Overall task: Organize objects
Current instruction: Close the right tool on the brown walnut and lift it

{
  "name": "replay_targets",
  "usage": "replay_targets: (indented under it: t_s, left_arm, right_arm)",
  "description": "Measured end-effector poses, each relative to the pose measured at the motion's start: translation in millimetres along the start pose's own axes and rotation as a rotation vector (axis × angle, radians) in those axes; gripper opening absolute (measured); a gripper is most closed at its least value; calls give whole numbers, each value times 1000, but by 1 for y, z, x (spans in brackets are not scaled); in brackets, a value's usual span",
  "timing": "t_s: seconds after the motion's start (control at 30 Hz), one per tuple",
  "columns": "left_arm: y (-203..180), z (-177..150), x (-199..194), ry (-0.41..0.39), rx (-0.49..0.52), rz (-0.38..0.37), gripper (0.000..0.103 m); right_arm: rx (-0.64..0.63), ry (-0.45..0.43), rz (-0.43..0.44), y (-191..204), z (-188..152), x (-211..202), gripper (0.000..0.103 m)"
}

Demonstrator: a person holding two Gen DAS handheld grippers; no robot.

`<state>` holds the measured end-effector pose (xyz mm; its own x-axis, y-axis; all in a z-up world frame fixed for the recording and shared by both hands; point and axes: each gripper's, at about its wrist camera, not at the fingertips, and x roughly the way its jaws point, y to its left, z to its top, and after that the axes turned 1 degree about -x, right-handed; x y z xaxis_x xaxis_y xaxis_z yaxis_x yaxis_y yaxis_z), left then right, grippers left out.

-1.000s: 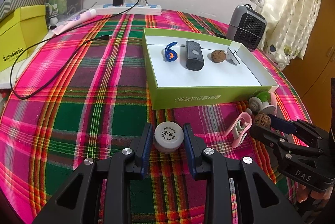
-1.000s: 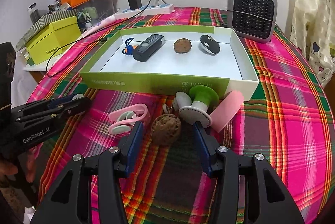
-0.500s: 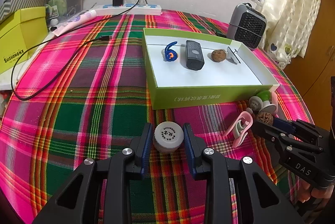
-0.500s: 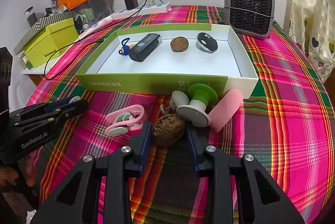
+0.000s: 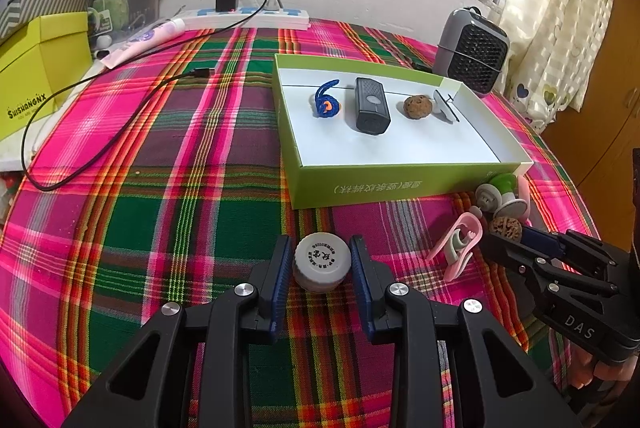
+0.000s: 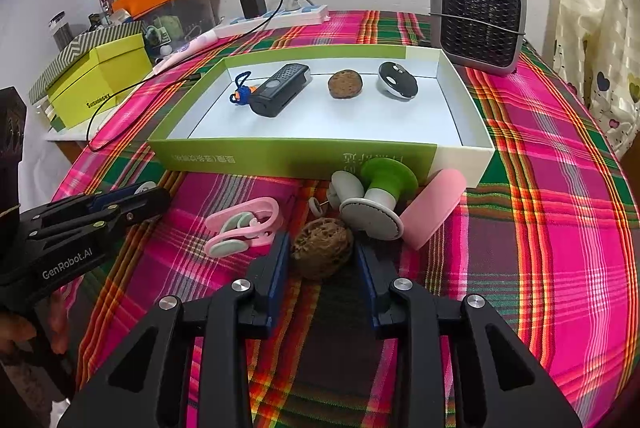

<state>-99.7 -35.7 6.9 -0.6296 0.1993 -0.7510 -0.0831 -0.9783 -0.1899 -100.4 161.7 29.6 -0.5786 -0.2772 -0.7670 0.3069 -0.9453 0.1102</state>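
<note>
**A:** What has the right gripper (image 6: 322,256) got?

**B:** Its jaws have just been closing, and the blue pads now sit against both sides of the wrinkled brown walnut (image 6: 322,248), which rests on the plaid tablecloth (image 6: 560,228) just in front of the green box (image 6: 296,158). It is clamped on the nut.

**A:** And the left gripper (image 5: 322,262)?

**B:** Narrowly set, its pads touching either side of a small grey bottle (image 5: 322,262) with a printed round cap. The bottle stands upright on the cloth, in front of the green box's near wall and toward its left end.

**A:** What lies in the green box?

**B:** Four things in a row along its far side: a blue cord loop with an orange bit (image 6: 240,93) at the left, then a black remote-like device (image 6: 280,89), a second brown walnut (image 6: 345,85), and a black-and-white oval gadget (image 6: 398,86) at the right.

**A:** Anything else near the box?

**B:** Against its front wall, toward the right end, a green-and-white mushroom-shaped piece (image 6: 380,194) lies tipped over, with a pink cylinder (image 6: 434,206) leaning beside it. A pink clip (image 6: 244,224) lies left of the held walnut, in front of the box. A grey fan heater (image 6: 478,18) stands behind the box's right corner.
</note>
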Motion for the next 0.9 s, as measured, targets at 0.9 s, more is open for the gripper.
replay_targets:
  t_s: [0.9]
  left_arm:
    - [-12, 26, -24, -53, 44, -39, 27]
  right_arm:
    - [-35, -66, 25, 2, 17, -25, 33]
